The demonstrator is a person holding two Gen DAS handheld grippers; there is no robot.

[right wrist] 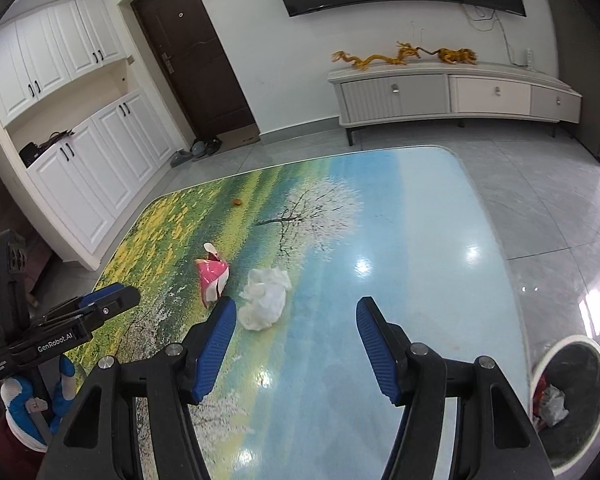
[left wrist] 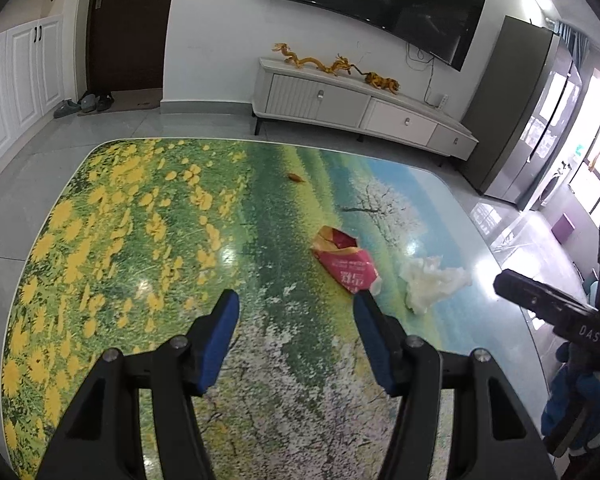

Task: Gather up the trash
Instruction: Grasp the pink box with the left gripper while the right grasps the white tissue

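Starting at the left of the right wrist view, your left claw [right wrist: 112,300] is hanging over the bench [right wrist: 400,216] edge, spread with nothing between its pads. Just right of it, in the middle of the frame, the red wrapper [right wrist: 212,276] is lying crumpled and torn open; it is looking light, thin and slippery, so you are best pinching a raised crease, not the flat face. Touching its right side, the white tissue wad [right wrist: 265,298] is sitting soft and airy; closing on the thick middle should be gathering it whole. Your right claw [right wrist: 296,316] is hovering spread and empty, low in the frame, its left pad just beside the wad. At the lower right, the trash bin [right wrist: 598,364] is standing beside the bench, already holding scraps.
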